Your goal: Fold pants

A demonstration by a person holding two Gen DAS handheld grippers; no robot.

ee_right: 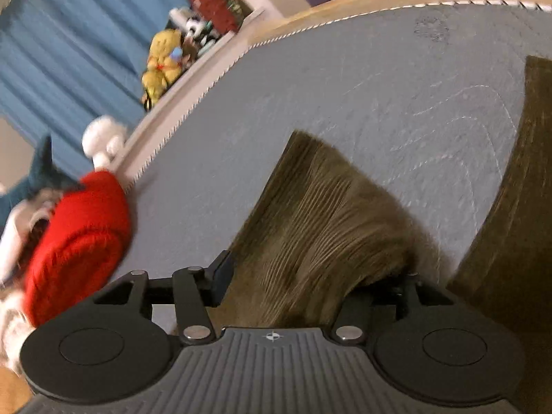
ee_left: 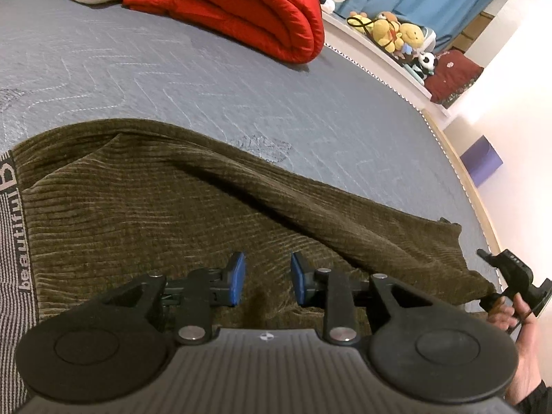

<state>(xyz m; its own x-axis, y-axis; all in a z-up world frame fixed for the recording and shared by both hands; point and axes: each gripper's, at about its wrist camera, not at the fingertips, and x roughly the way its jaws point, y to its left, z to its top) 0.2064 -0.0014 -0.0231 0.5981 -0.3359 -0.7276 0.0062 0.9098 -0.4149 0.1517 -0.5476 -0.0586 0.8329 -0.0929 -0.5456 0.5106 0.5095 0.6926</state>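
Olive corduroy pants spread on near part of grey mattress. Soft, limp, ribbed; easy purchase at hem or waistband. Left gripper parted, empty, above cloth. Right gripper straddling bunched leg; clamping cannot be told.

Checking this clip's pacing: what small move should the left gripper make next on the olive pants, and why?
Probably lower the left gripper onto the olive pants and pinch the cloth. Its fingers stand apart just above the corduroy with nothing between them, while a pant leg already lies between the fingers of the right gripper; whether they press it is unclear.
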